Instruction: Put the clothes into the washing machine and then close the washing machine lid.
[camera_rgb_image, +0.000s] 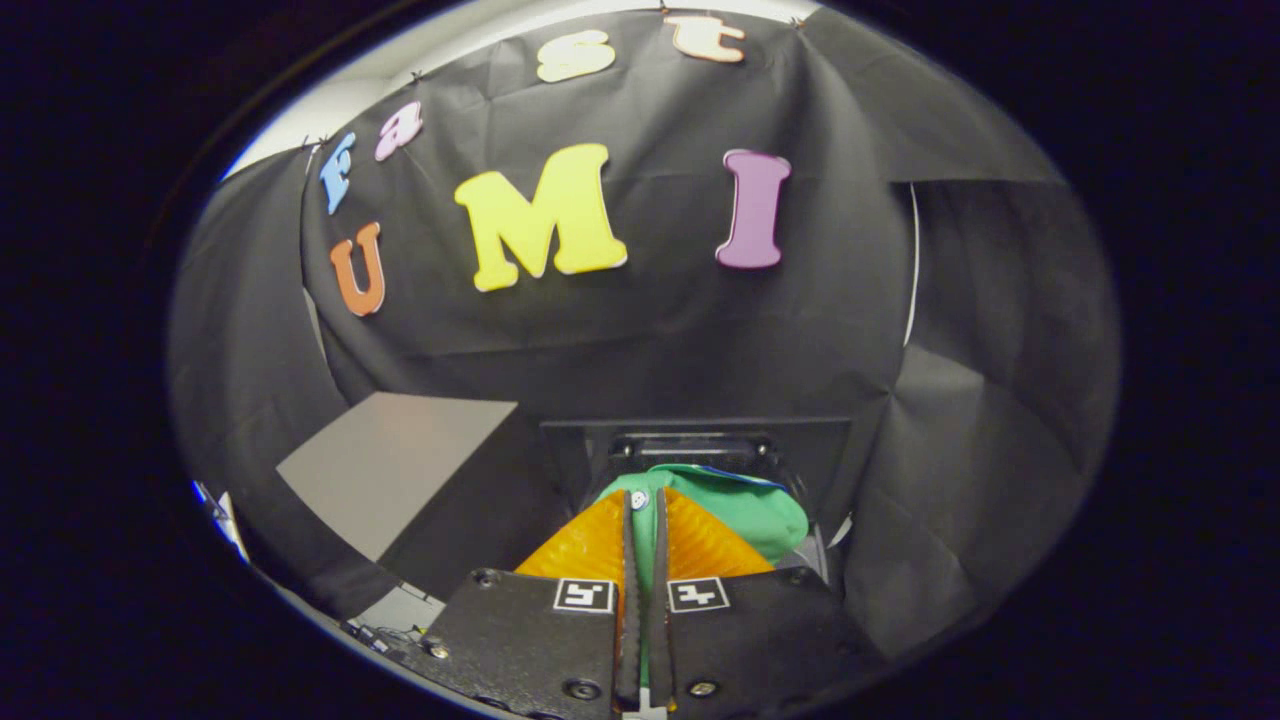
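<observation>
Nearly closed, the hand-held gripper (644, 505) pinches a green garment (745, 508); washing machine (700, 440) just beyond.

gripper (643, 505) jaws pinched on green garment (745, 505) | washing machine (700, 440) just beyond

Claw-mounted camera (645, 500) looking forward, close

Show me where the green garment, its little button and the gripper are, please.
green garment (760, 515): gripper view, on the bunched cloth just beyond the fingers.
button (639, 498): gripper view, on its round face, at the fingertips.
gripper (645, 510): gripper view, between the fingertips, pinched on the garment.
</observation>
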